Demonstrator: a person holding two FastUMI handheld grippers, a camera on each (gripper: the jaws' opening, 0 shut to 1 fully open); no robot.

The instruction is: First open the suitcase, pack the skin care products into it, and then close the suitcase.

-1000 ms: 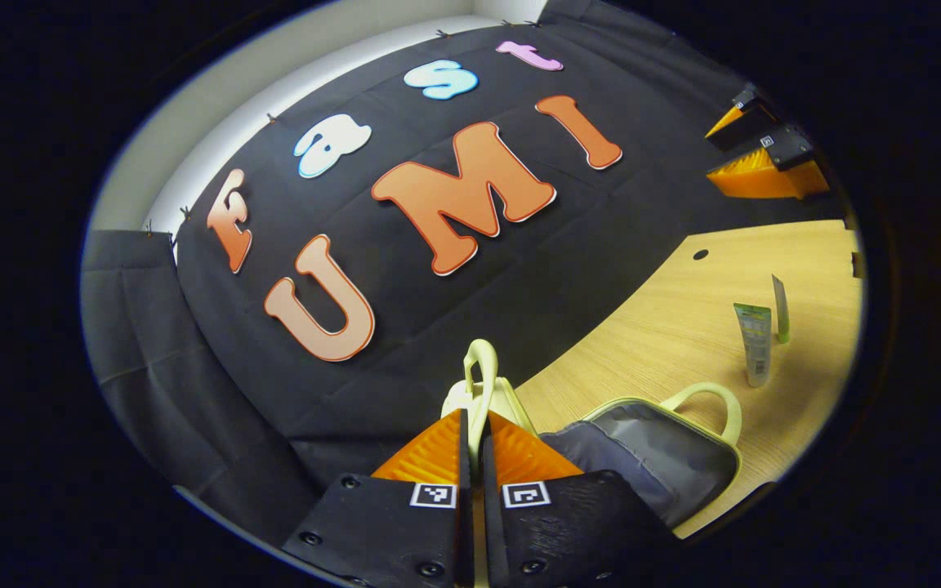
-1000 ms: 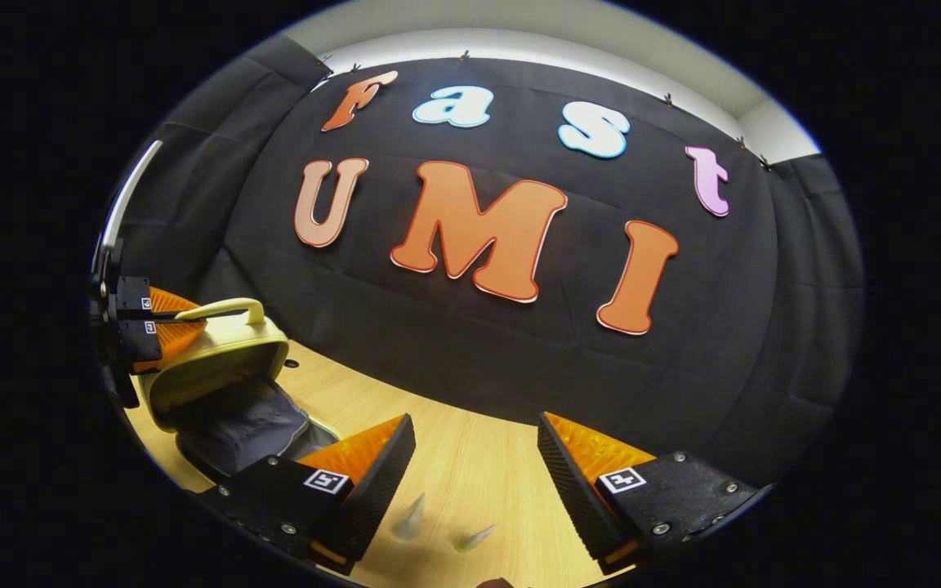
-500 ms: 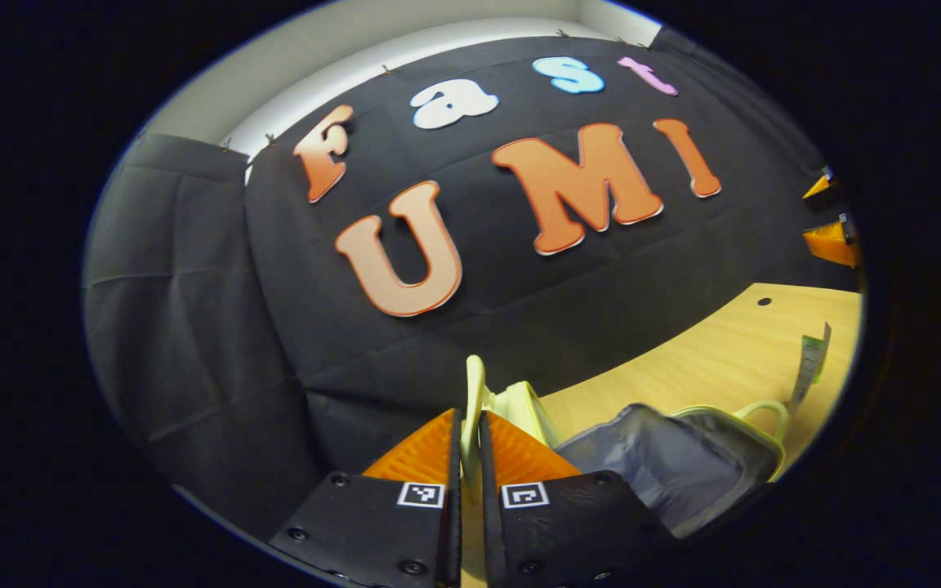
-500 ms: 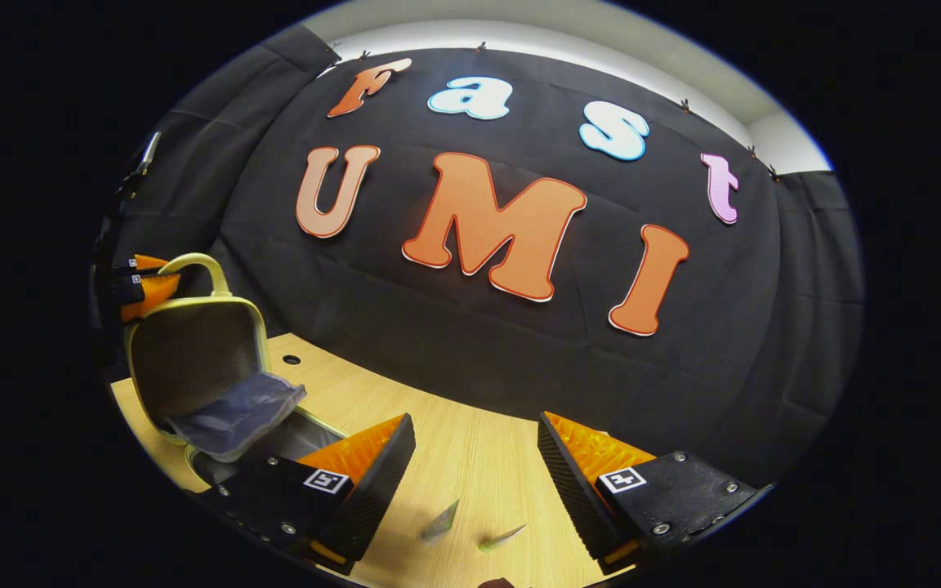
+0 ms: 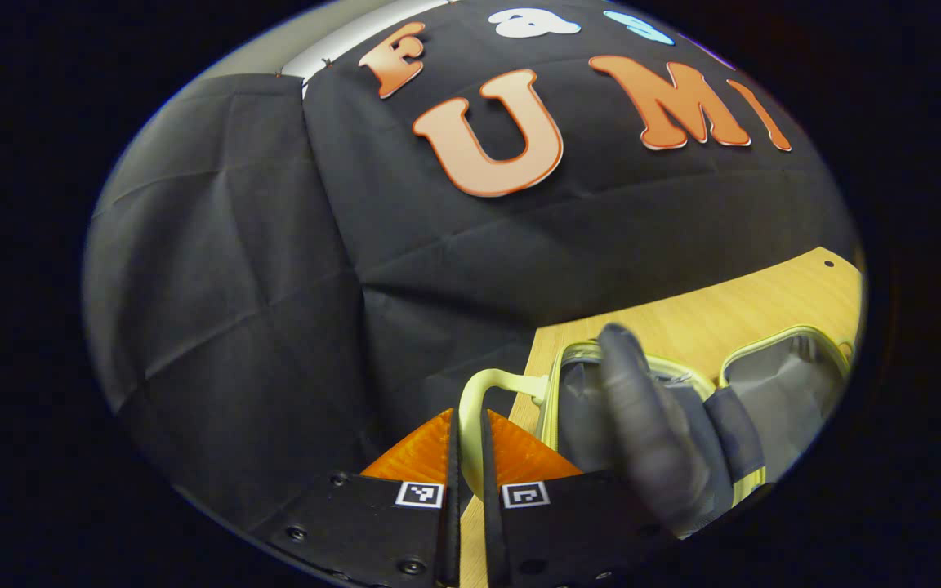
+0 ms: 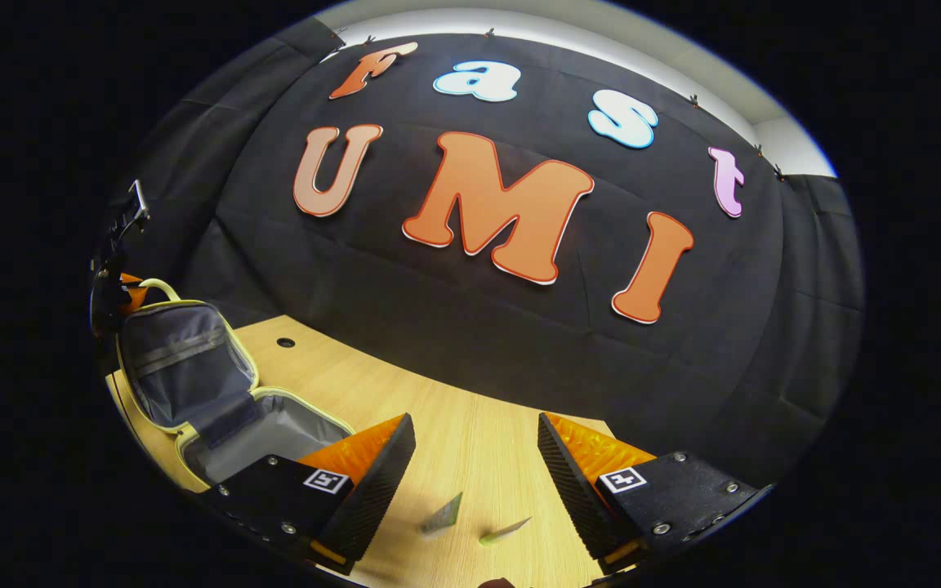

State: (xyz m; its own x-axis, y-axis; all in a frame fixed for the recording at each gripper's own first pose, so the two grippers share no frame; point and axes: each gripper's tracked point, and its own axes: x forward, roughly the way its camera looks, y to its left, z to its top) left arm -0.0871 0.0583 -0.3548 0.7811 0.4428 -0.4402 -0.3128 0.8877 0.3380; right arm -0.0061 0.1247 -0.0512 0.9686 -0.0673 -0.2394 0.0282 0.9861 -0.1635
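Left gripper (image 5: 468, 445) is clamping the suitcase handle (image 5: 479, 392), swinging the lid (image 6: 180, 359) open over the tabletop (image 6: 470, 433); advise laying it fully flat before releasing. Right gripper (image 6: 474, 457) is hanging wide above two tubes (image 6: 470, 523) beside the suitcase (image 6: 266, 425)

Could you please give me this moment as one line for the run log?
stage: opening | left tongs: shut on lid handle | suitcase: open | right tongs: open, above tubes

Suitcase lid (image 6: 180, 359) now swung fully open, from half-raised; left gripper (image 5: 468, 445) lower, beyond table edge
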